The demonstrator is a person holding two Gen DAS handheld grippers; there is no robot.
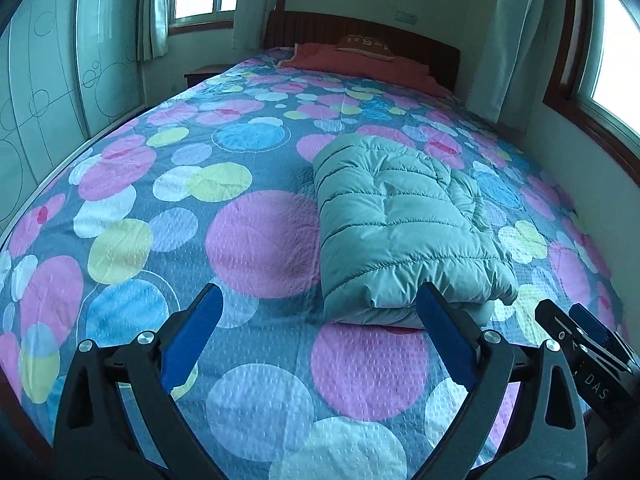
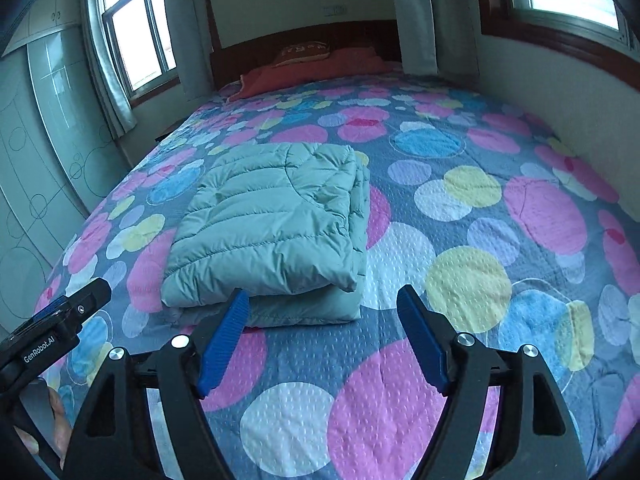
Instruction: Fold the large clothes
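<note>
While both tools hang clear of the cloth, positions below are given relative to the folded jacket.

Jacket: pale green quilted jacket [image 1: 400, 224], folded into a thick rectangular bundle, lying flat on the spotted bedspread [image 1: 256, 248], well short of the red pillow [image 1: 360, 62] at the headboard.

Long axis: runs away from the cameras toward the headboard; the near short edge (a rolled fold) faces the tongs.

Left gripper [image 1: 320, 320]: spread wide, nothing between the pads; its right pad overlaps the jacket's near edge in view, contact not discernible.

Right gripper [image 2: 324, 316]: spread, empty; jacket lies ahead and to its left.

Nearer hand: judged roughly equal, since the bundle's near edge sits between the two tools.

Task stage: folding looks essentially complete (judgement only).

Next move: any further grasp would approach the near edge, one tool per corner.
</note>
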